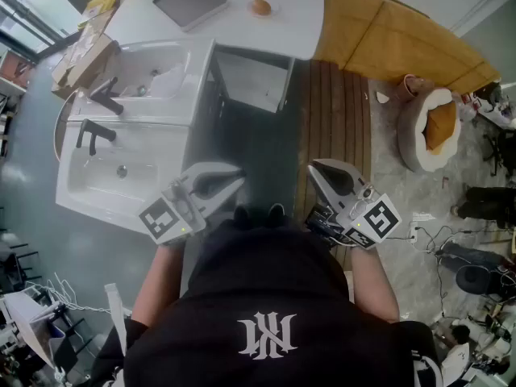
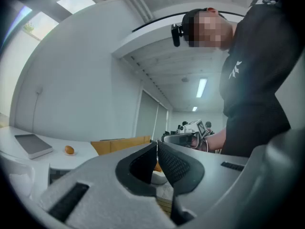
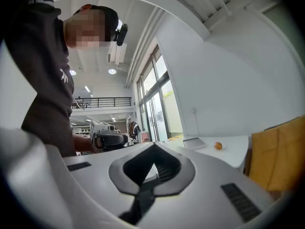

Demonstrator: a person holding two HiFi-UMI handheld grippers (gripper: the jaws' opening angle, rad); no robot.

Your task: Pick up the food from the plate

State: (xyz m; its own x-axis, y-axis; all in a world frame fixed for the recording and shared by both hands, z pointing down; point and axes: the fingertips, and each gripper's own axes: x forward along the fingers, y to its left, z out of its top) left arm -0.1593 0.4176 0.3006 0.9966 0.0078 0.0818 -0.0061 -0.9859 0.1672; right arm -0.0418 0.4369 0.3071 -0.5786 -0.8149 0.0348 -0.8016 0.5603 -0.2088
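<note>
Orange-brown food [image 1: 260, 7] sits on a small plate [image 1: 270, 11] near the far edge of the white counter [image 1: 298, 22], well ahead of both grippers. The left gripper [image 1: 239, 176] and right gripper [image 1: 314, 168] have their jaws pressed together and empty. Neither is clearly nearer.

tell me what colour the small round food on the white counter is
Orange-brown. The small round food on the white counter shows best in the head view.

head view steeply down; gripper views level along their jaws, far counter [image 1: 294, 18] common to all
</note>
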